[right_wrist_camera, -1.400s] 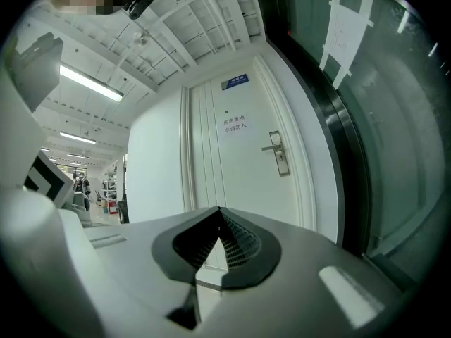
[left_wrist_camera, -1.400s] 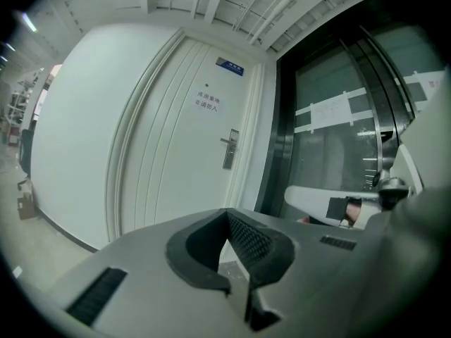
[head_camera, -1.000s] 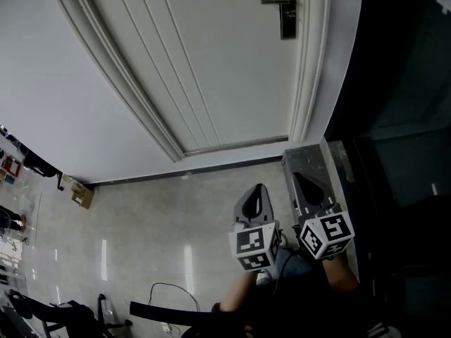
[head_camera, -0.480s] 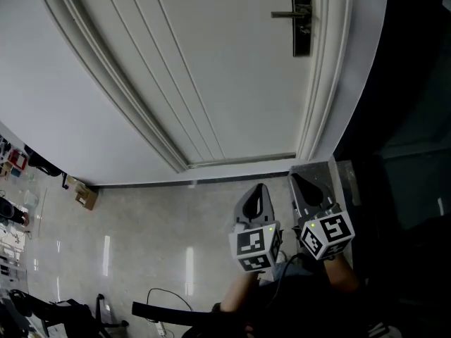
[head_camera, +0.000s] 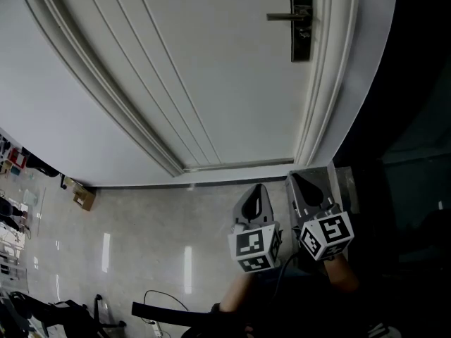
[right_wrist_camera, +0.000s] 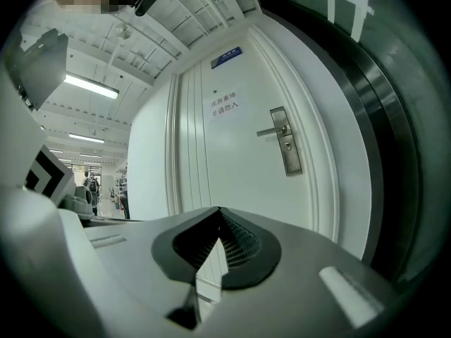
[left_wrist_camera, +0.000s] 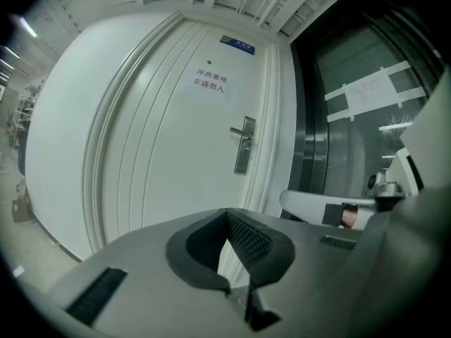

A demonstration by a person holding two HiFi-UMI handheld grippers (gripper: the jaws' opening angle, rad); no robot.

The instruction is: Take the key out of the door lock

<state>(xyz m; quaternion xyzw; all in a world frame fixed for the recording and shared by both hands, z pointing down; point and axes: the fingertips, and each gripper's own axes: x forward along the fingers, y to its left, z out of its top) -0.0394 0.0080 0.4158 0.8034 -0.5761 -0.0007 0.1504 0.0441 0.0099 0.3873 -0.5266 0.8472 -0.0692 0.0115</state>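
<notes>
Comparing the head view with that of a second ago, the lock plate (head_camera: pixel 301 21) and its lever handle (head_camera: pixel 282 17) are found lower in the frame, at about 1 o'clock, and more of the plate is shown. Over the last half second almost nothing is altered. The left gripper (head_camera: pixel 258 187) and the right gripper (head_camera: pixel 296 177) are kept low at about 5 o'clock, side by side above the tiled floor (head_camera: pixel 141 224) and well apart from the door (head_camera: pixel 211 69). In each gripper view the jaws are seen brought together at their tips, with nothing held between them.

The key is to be looked for in the lock plate, below the handle, but it is too small to be made out in any view. The change is read as the gaze being raised towards the lock, not as an approach by the grippers. The reach is judged not yet begun, and one pair of jaws must be parted before the key can be taken.
</notes>
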